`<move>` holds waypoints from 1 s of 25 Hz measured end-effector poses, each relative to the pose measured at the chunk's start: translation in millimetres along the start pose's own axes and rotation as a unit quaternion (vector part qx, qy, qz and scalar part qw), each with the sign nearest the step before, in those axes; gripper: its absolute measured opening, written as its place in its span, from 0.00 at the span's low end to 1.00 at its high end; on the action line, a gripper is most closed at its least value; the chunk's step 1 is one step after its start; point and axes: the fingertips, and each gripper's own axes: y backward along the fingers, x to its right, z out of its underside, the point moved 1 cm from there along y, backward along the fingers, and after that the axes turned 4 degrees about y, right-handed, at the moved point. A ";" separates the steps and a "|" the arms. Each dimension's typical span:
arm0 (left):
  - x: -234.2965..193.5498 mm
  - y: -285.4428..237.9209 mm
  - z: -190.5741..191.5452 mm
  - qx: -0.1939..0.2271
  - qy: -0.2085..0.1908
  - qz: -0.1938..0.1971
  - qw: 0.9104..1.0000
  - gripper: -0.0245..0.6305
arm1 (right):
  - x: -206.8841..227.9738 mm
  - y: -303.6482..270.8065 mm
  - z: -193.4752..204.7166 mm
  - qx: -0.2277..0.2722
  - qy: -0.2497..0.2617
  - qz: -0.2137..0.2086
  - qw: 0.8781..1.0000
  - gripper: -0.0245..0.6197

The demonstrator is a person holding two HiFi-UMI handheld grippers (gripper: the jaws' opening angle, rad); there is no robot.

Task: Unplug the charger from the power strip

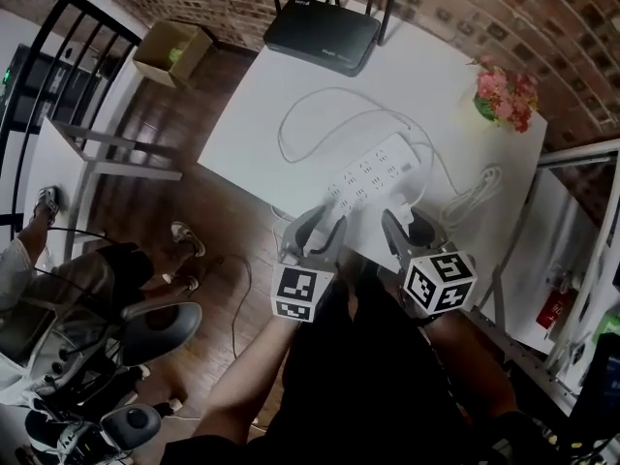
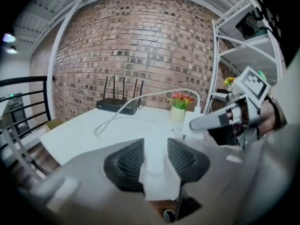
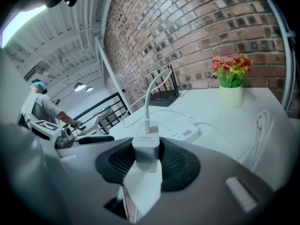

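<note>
The right gripper point(image 1: 407, 226) is clamped on the charger point(image 3: 146, 148), a white block squeezed between the two ribbed pads. The block's long axis runs along the jaws. Its cable end points away from the hand, toward the brick wall point(image 3: 197, 36), and its cable point(image 3: 149, 100) rises from that end. The charger is out of its socket and held above the near side of the table point(image 1: 254, 114), apart from the power strip point(image 1: 373, 172).

The left gripper point(image 2: 154, 146) hangs beside it with its jaws part-way apart. The near end of the power strip shows in the gap, and the pads stand just off its sides.

The strip lies flat on the white tabletop, its length running from the grippers toward the far right. A thin cable loops round it, and a bundled white cord point(image 1: 477, 197) lies to its right.

Farther back at the right edge stands a pale pot point(image 3: 230, 97) holding pink, red and yellow flowers point(image 3: 229, 65). At the far end sits a black router point(image 1: 323, 35), its aerials upright.

Off the table, on the wooden floor at the far left, is an open cardboard box point(image 1: 155, 66). It holds something green point(image 1: 178, 54) — too small to tell what.
</note>
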 end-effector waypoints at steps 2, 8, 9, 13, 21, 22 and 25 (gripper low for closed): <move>8.4 13.0 -4.0 0.004 0.018 0.007 1.000 0.26 | 6.9 5.3 5.2 -0.007 -0.037 0.001 0.999 0.26; 30.6 42.8 -4.7 -0.001 0.036 0.040 0.999 0.26 | 32.6 20.8 30.5 -0.027 -0.146 0.020 0.989 0.26; 32.0 47.1 -5.1 0.000 0.039 0.041 0.998 0.26 | 37.1 23.6 35.3 -0.028 -0.165 0.024 0.986 0.26; 37.8 59.0 -10.8 0.004 0.053 0.045 0.998 0.26 | 53.9 27.2 58.0 -0.039 -0.237 0.026 0.970 0.26; 51.4 70.8 -23.2 0.008 0.069 0.066 0.995 0.26 | 73.3 30.8 90.1 -0.052 -0.308 0.036 0.949 0.26; 52.5 71.3 -24.1 0.003 0.071 0.071 0.995 0.26 | 74.6 30.0 91.1 -0.051 -0.308 0.038 0.949 0.26; 57.5 69.4 -18.4 -0.026 0.059 0.087 0.994 0.26 | 80.6 26.6 96.0 -0.058 -0.307 0.046 0.949 0.26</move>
